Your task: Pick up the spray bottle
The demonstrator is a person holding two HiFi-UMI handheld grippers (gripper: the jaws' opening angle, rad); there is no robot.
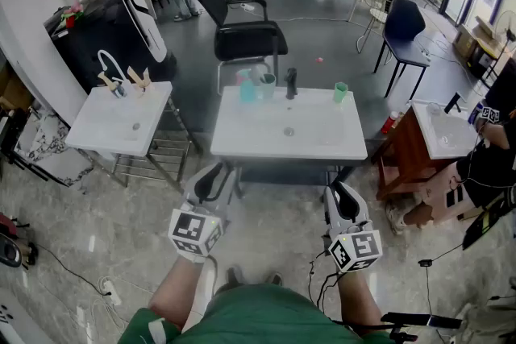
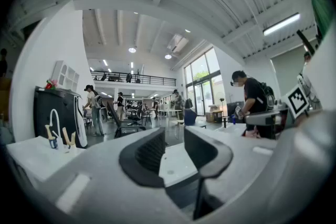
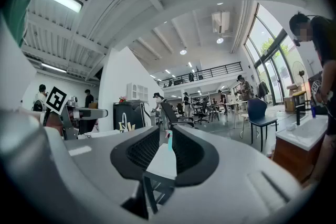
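- Left tongs (image 1: 216, 170): jaws parted, nothing between them. In the left gripper view the gap (image 2: 173, 147) frames only bare white sink top.
- Right tongs (image 1: 345, 191): also released, with a narrower gap than the left. Nothing is gripped. The teal sliver in the gap (image 3: 167, 147) in the right gripper view is the bottle (image 3: 169, 141), seen from far off.
- Both tongs are low and close to my body, short of the sink's (image 1: 266, 133) near edge.
- Bottle (image 1: 246, 86): upright at the far edge of the sink, teal body with a pinkish head.
- From the left tongs it is straight ahead and a touch right, across the whole sink. From the right tongs it is ahead and off to the left. It is well apart from both.
- The right tongs look lined up on it, going by their own view.
- Neighbours: a cup (image 1: 267, 84) stands just beside the bottle on its right, with the faucet (image 1: 290, 82) beyond that. A green cup (image 1: 341, 92) is further right, out of the way. The bottle's left side is free.
- Handling, my guess: a plastic bottle, light. I can't read the fill level from here.
- The walls are probably smooth and a bit springy, so a hard squeeze would dent it and a weak one would let it slip. The trigger head makes it top-heavy and easy to tip with a nudge.
- Where to hold: across the body just under the shoulder, or at the neck below the trigger so the head acts as a stop.
- Approach from the front or left, keeping the outer jaw clear of the cup.
- Task not started. The whole reach is ahead of me.
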